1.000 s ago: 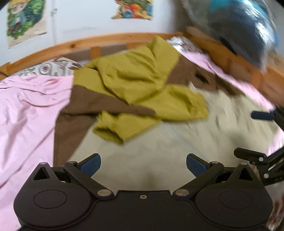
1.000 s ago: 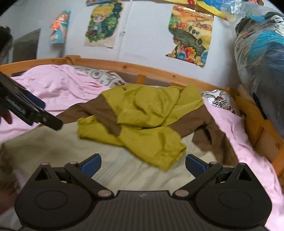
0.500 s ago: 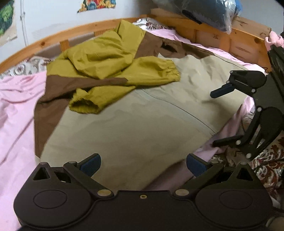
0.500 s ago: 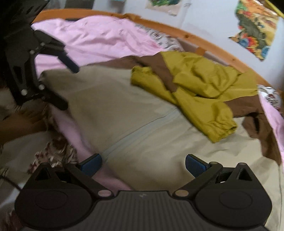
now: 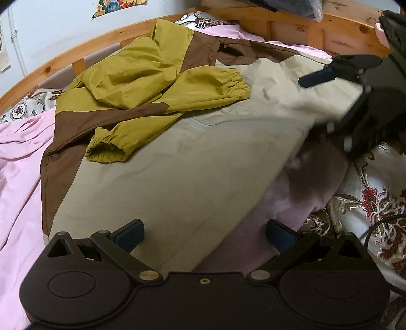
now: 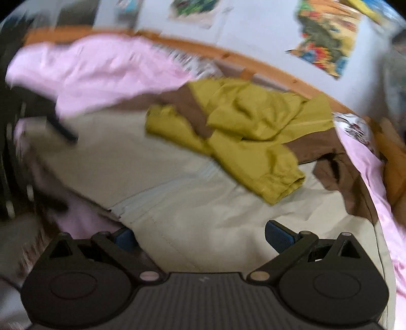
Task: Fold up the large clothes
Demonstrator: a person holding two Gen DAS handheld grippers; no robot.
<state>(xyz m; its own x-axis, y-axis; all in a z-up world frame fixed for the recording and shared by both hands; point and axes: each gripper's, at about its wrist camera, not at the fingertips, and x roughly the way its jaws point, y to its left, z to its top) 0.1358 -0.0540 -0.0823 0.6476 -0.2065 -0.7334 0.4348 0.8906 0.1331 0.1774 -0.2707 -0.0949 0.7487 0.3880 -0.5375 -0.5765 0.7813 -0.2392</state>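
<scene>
A large jacket (image 5: pixel 177 162) lies spread on the bed, its beige body toward me, brown yoke and olive-yellow sleeves (image 5: pixel 208 88) crossed over the far part. My left gripper (image 5: pixel 204 232) is open, low over the jacket's near hem, nothing between its fingers. The right gripper (image 5: pixel 327 101) shows blurred at the right of the left wrist view, at the hem's right corner. In the right wrist view the jacket (image 6: pixel 203 177) fills the middle and my right gripper (image 6: pixel 200 236) is open over the beige hem. The left gripper (image 6: pixel 45 127) appears at the left edge, blurred.
A pink sheet (image 5: pixel 17 162) covers the bed around the jacket. A wooden bed rail (image 5: pixel 106 38) curves along the far side, below a wall with posters (image 6: pixel 327 43). A floral quilt (image 5: pixel 375 193) lies at the near right. Bagged dark items (image 5: pixel 291 6) rest on the headboard.
Both grippers have dropped lower and closer to the jacket's near hem. The right wrist view has swung and blurred; the jacket itself has stayed in place.
</scene>
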